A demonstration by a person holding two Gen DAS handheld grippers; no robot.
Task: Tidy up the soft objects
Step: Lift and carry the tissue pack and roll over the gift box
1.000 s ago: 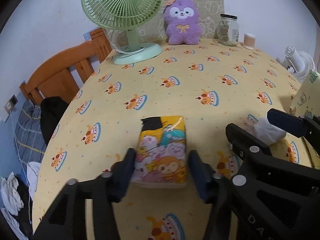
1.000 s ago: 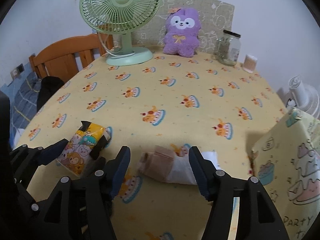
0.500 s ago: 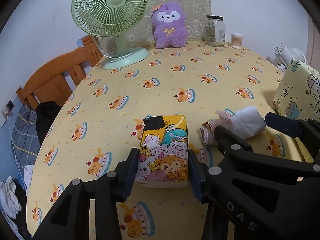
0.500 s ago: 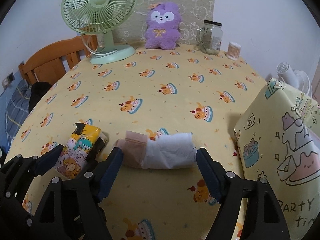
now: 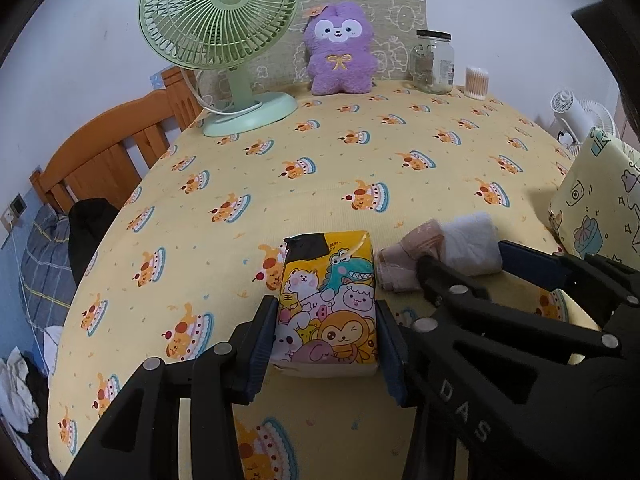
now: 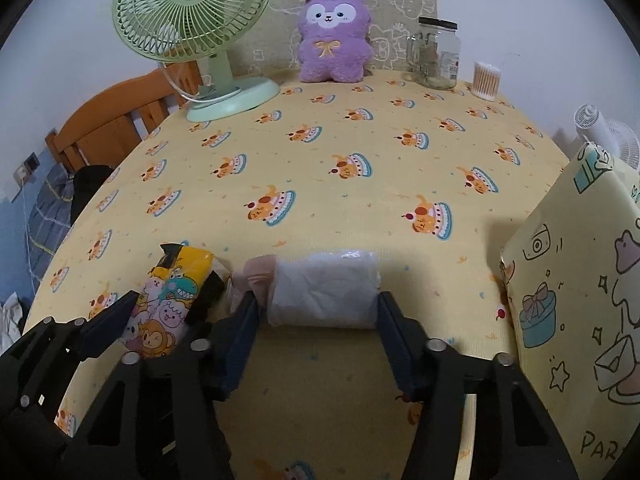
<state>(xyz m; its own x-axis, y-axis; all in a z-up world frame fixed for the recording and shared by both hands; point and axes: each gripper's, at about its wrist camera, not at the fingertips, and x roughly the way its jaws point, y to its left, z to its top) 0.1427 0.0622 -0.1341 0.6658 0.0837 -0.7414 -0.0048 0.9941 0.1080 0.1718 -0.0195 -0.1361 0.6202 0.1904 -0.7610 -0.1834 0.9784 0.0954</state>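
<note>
A yellow tissue pack [image 5: 328, 280] printed with cartoon animals lies on the cake-print tablecloth [image 5: 320, 168]. My left gripper [image 5: 326, 308] is shut on it, one pad against each long side. Just right of it lies a rolled cloth bundle [image 6: 324, 296], white in clear wrap with a pink end sticking out to the left. My right gripper [image 6: 318, 300] straddles the bundle, its jaws closing and its pads meeting the white roll's two ends. The right wrist view also shows the pack [image 6: 176, 280] in the left gripper [image 6: 172, 300]. A purple plush [image 5: 340, 52] sits upright at the table's far edge.
A green desk fan [image 5: 218, 12] stands at the far left, with a glass jar [image 5: 434, 62] and a cotton swab tub [image 5: 476, 82] at the far right. A pale yellow gift bag [image 6: 580, 280] stands close on the right. A wooden chair back [image 5: 100, 152] is beyond the table's left edge.
My right gripper's jaws spread wide around the cloth bundle, then narrowed onto its ends, and the hand came in closer over it. The left gripper kept its hold on the tissue pack.
</note>
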